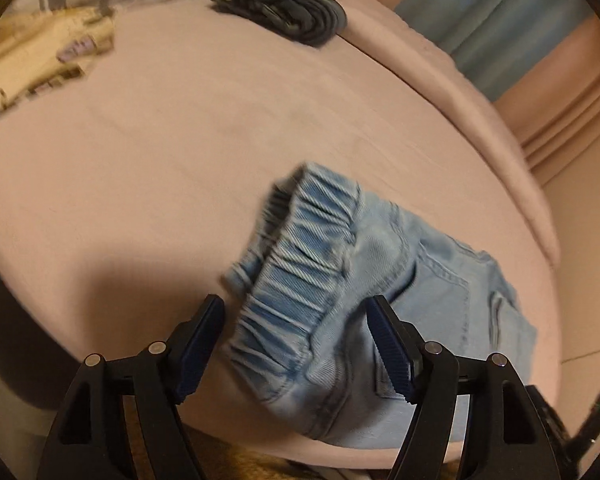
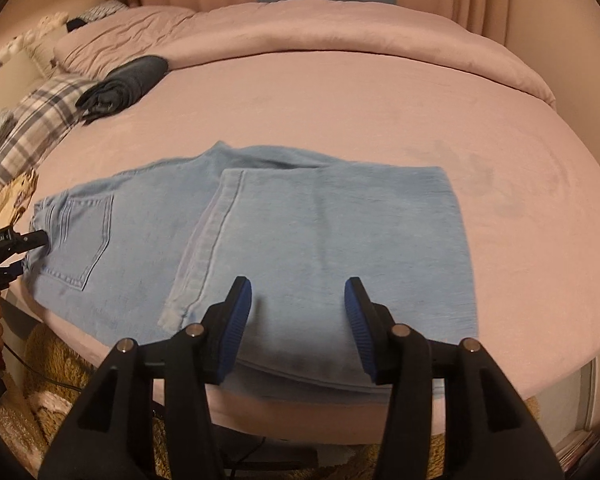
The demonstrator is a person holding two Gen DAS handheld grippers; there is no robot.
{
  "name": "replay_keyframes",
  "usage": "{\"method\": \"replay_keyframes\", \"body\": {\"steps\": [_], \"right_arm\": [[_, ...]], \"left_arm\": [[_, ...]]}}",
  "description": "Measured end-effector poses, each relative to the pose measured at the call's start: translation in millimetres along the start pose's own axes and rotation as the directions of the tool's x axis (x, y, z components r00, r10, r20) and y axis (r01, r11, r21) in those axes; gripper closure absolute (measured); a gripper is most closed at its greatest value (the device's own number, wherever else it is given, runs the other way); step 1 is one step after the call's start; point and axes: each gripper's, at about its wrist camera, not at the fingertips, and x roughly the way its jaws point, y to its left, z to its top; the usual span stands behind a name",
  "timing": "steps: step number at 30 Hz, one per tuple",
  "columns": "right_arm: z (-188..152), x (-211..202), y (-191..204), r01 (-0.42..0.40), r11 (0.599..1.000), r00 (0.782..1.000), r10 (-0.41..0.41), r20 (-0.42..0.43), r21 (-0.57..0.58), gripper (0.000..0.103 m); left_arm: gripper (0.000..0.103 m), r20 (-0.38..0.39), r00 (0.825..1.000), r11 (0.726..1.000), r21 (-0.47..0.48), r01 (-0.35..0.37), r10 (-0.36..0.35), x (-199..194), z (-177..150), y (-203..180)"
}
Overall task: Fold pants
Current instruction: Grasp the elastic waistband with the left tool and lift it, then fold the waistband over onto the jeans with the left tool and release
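Light blue jeans (image 2: 300,232) lie flat on the pink bed (image 2: 340,92), with the legs folded over so the hem (image 2: 204,240) lies across the seat. The back pocket (image 2: 84,236) faces up at the left. In the left wrist view the elastic waistband (image 1: 300,256) is bunched and partly lifted. My left gripper (image 1: 296,316) is open, with its fingers on either side of the waistband; it also shows in the right wrist view (image 2: 24,252). My right gripper (image 2: 298,296) is open above the folded leg end near the bed's front edge, holding nothing.
A folded dark garment (image 2: 128,80) lies at the back left of the bed; it also shows in the left wrist view (image 1: 288,8). A plaid cloth (image 2: 32,124) and a patterned cloth (image 1: 40,64) lie left. A rolled pink duvet (image 2: 340,36) lines the far side.
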Motion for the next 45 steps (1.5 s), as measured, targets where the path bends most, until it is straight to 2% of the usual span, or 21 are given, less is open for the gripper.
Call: {"method": "replay_keyframes", "body": {"steps": [4, 9, 12, 16, 18, 20, 22, 24, 25, 28, 32, 35, 39, 41, 45], "right_arm": [[-1, 6, 6, -0.007, 1.0, 1.0, 0.007, -0.022, -0.01, 0.055], [-6, 12, 7, -0.017, 1.0, 0.999, 0.017, -0.046, 0.003, 0.055], [-8, 12, 7, -0.019, 1.0, 0.998, 0.02, -0.052, 0.005, 0.055], [-9, 12, 6, -0.026, 1.0, 0.999, 0.026, -0.046, 0.012, 0.055], [-9, 12, 6, -0.025, 1.0, 0.999, 0.026, -0.046, 0.012, 0.055], [-9, 12, 5, -0.024, 1.0, 0.999, 0.024, -0.044, 0.01, 0.055], [-8, 10, 3, -0.021, 1.0, 0.999, 0.022, -0.041, 0.011, 0.055], [-7, 8, 0, -0.033, 0.999, 0.999, 0.033, -0.034, 0.022, 0.055], [-6, 7, -2, -0.039, 0.999, 0.999, 0.04, -0.03, 0.029, 0.055], [-3, 2, -6, -0.05, 0.997, 0.999, 0.051, -0.01, 0.051, 0.055], [-4, -2, -12, -0.062, 0.996, 0.998, 0.062, 0.003, 0.066, 0.055], [-4, -4, -18, -0.071, 0.994, 0.997, 0.071, 0.009, 0.086, 0.055], [-5, -4, -28, -0.072, 0.991, 0.997, 0.07, 0.018, 0.114, 0.055], [-6, -3, -32, -0.091, 0.988, 0.996, 0.09, 0.017, 0.124, 0.055], [-10, 5, -36, -0.162, 0.976, 0.986, 0.165, -0.007, 0.143, 0.055]], "left_arm": [[0.029, 0.033, 0.998, 0.995, 0.085, -0.057, 0.054, 1, -15, -18], [0.03, 0.046, 0.999, 0.999, 0.032, -0.031, 0.03, -2, -20, -13], [0.043, 0.046, 0.999, 0.999, 0.013, -0.03, 0.03, 1, -12, -7], [0.06, 0.048, 0.998, 0.997, -0.067, 0.03, -0.027, -4, -10, 4], [0.064, 0.061, 0.998, 0.996, -0.084, 0.024, -0.019, -14, -9, -1], [0.066, 0.11, 0.994, 0.999, -0.05, 0.012, -0.006, -31, -7, -16], [0.072, 0.166, 0.986, 1.0, 0.009, 0.021, -0.022, -51, -7, -35], [0.078, 0.192, 0.978, 0.994, 0.086, 0.07, -0.085, -72, -4, -57], [0.079, 0.19, 0.972, 0.986, 0.117, 0.116, -0.137, -80, -1, -70], [0.083, 0.162, 0.96, 0.965, 0.172, 0.199, -0.227, -88, 2, -95], [0.085, 0.137, 0.957, 0.943, 0.254, 0.214, -0.254, -87, -3, -133], [0.087, 0.105, 0.946, 0.909, 0.327, 0.26, -0.308, -85, -11, -160], [0.087, 0.039, 0.956, 0.865, 0.439, 0.245, -0.291, -68, -28, -195], [0.087, -0.022, 0.957, 0.849, 0.455, 0.268, -0.29, -53, -36, -204], [0.087, -0.161, 0.945, 0.826, 0.46, 0.327, -0.285, -17, -54, -214]]}}
